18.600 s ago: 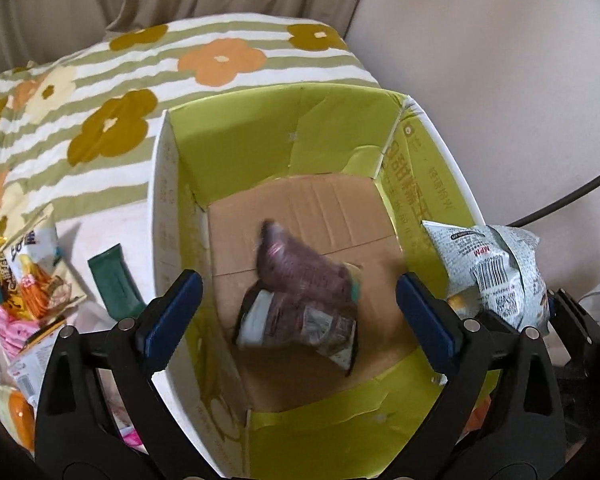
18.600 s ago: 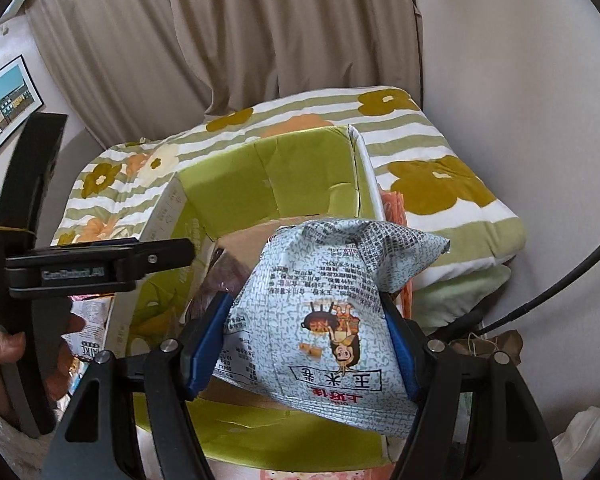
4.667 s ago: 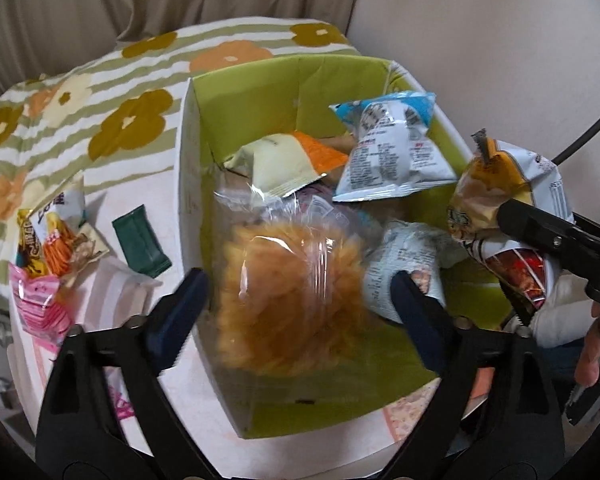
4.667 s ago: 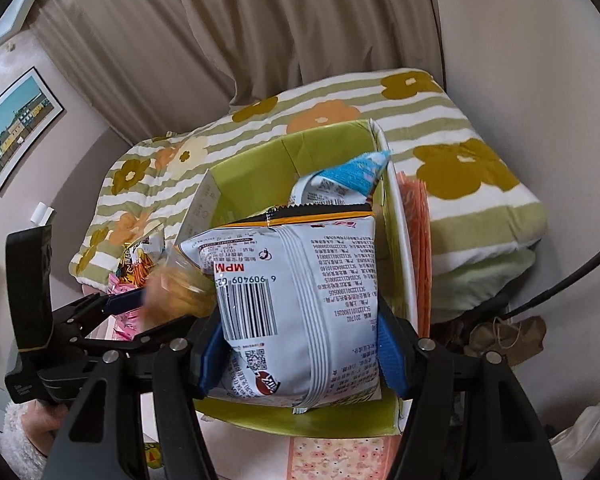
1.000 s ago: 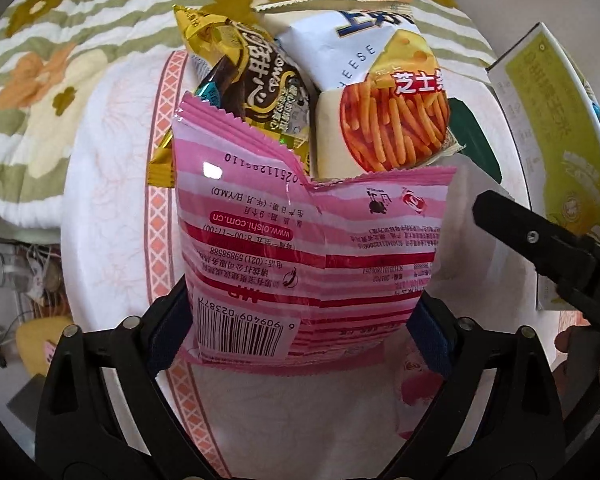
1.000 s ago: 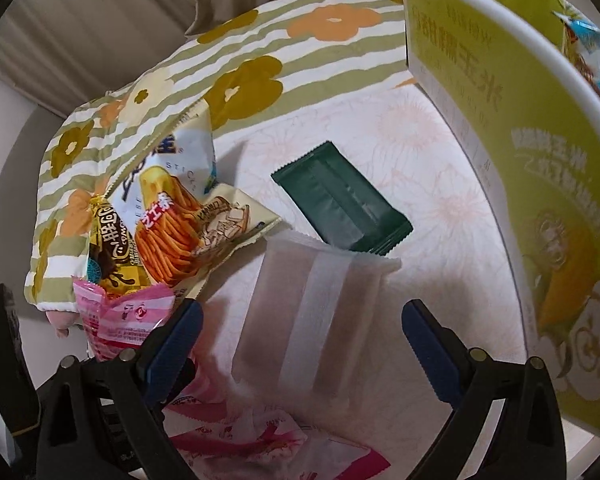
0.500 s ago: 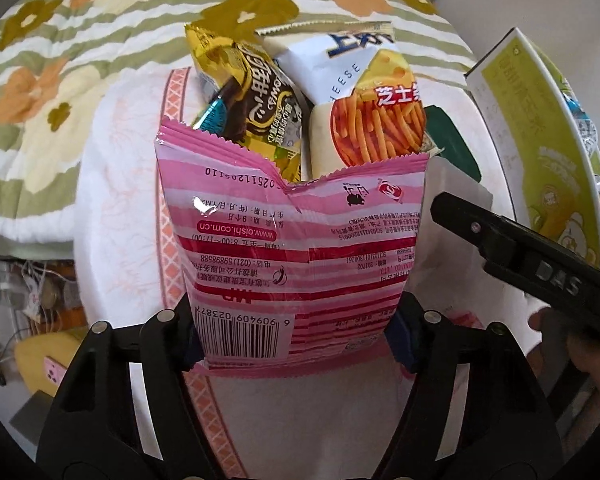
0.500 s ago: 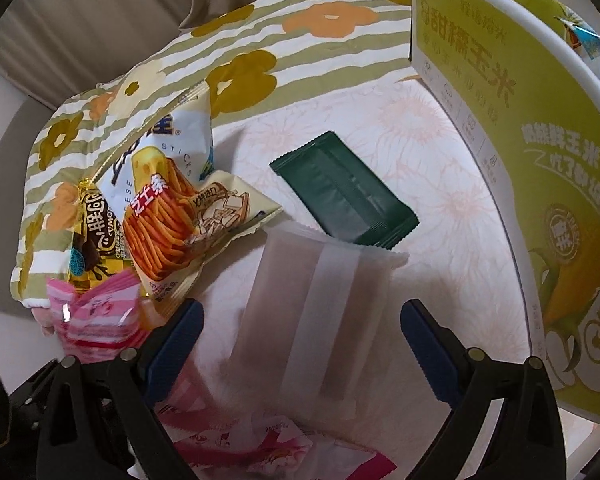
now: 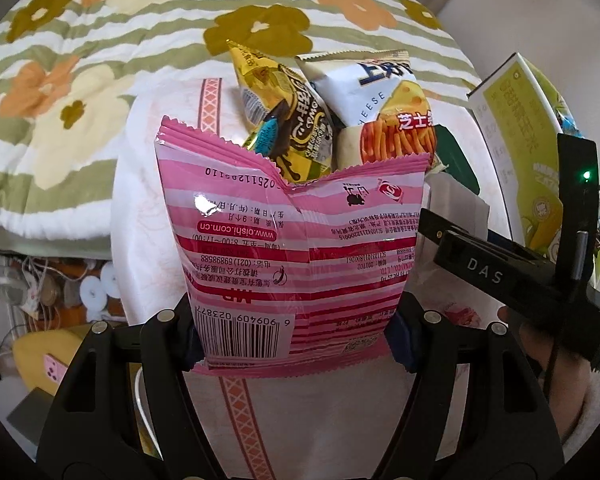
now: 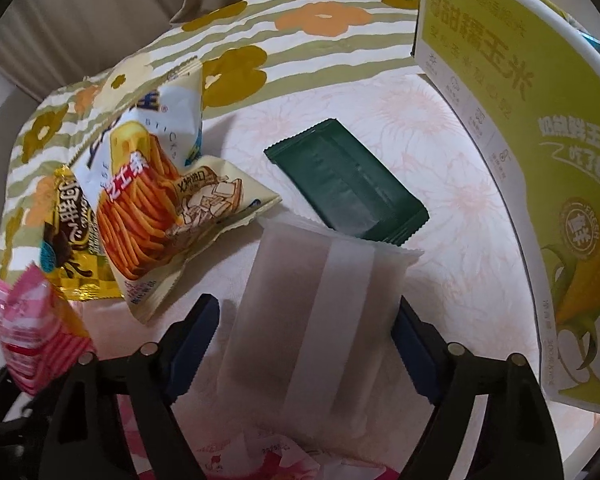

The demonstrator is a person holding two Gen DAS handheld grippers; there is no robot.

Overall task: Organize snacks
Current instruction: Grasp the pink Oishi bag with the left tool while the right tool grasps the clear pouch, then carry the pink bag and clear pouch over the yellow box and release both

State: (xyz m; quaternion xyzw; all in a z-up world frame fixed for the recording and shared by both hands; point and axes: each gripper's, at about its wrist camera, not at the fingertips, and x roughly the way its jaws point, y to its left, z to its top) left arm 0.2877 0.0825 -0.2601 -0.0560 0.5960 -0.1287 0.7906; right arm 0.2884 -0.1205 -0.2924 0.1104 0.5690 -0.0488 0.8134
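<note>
left gripper (image 9: pixel 292 336): clenched on pink bag (image 9: pixel 292 240), lifted | right gripper (image 10: pixel 304 336): jaws just closing around white packet (image 10: pixel 320 312) beside box (image 10: pixel 540 184) | next: box both

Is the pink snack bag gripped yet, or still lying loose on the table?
Gripped: the left gripper pinches the pink snack bag on both sides, holding it upright.

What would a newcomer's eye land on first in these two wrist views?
First the pink striped snack bag, clamped upright in the left gripper and filling that view. In the right wrist view, the right gripper has just been closing around a frosted white packet, its right pad touching, a gap at the left. The yellow-green carton stands on the right edge.
</note>
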